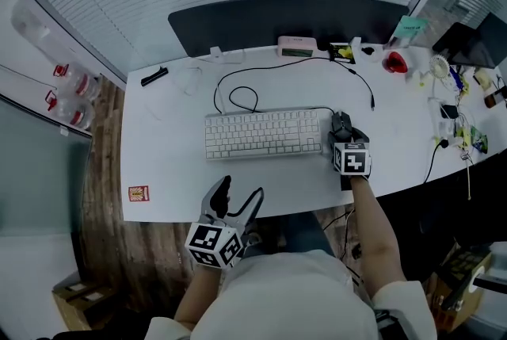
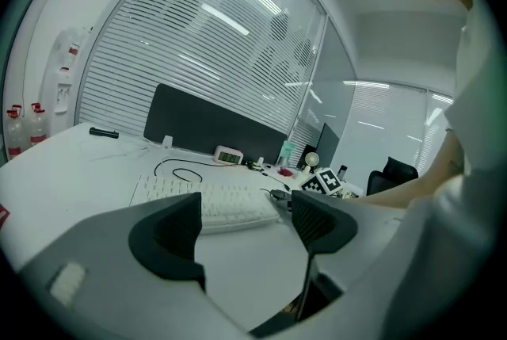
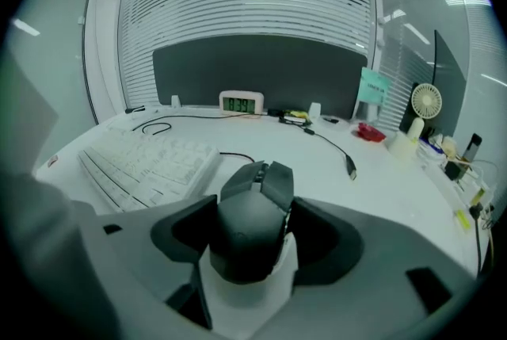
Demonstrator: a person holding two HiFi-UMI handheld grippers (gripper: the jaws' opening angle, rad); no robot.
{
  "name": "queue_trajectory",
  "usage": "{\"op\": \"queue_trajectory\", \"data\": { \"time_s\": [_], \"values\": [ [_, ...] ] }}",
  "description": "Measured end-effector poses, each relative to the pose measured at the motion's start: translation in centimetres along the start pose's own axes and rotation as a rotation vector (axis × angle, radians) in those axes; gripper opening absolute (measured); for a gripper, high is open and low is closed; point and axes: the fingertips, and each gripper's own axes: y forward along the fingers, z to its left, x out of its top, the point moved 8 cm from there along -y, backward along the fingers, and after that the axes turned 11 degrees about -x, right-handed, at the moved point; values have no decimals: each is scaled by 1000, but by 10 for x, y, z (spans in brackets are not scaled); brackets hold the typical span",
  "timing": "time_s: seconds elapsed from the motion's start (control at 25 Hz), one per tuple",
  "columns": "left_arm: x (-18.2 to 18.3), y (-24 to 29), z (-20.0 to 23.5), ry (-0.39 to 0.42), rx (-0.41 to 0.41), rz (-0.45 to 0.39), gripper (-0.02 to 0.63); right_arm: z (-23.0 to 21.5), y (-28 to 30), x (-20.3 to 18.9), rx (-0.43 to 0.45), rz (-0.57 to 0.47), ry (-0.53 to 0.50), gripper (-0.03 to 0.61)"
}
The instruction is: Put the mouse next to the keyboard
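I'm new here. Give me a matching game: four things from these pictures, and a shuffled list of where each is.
1 mouse
2 keyboard
3 clock
4 left gripper

A empty, near the front edge of the desk
B between the jaws of the right gripper
C at the back, by the dark panel
D white, middle of desk

Pairs: 1-B, 2-D, 3-C, 4-A

White desk [image 1: 166, 172], white keyboard [image 1: 265, 134] at centre, looped black cable [image 1: 238, 93], clock [image 1: 296, 47], black marker [image 1: 154, 76], red sticker [image 1: 139, 193]
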Motion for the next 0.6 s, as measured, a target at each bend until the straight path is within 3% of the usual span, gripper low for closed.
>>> {"op": "queue_trajectory", "data": {
  "time_s": [0.44, 0.6],
  "values": [
    [0, 10, 2, -10, -4, 8, 342, -7, 12, -12, 22, 34, 36, 298],
    [2, 7, 0, -3, -8, 0, 344, -6, 10, -13, -6, 37, 35, 312]
  ]
}}
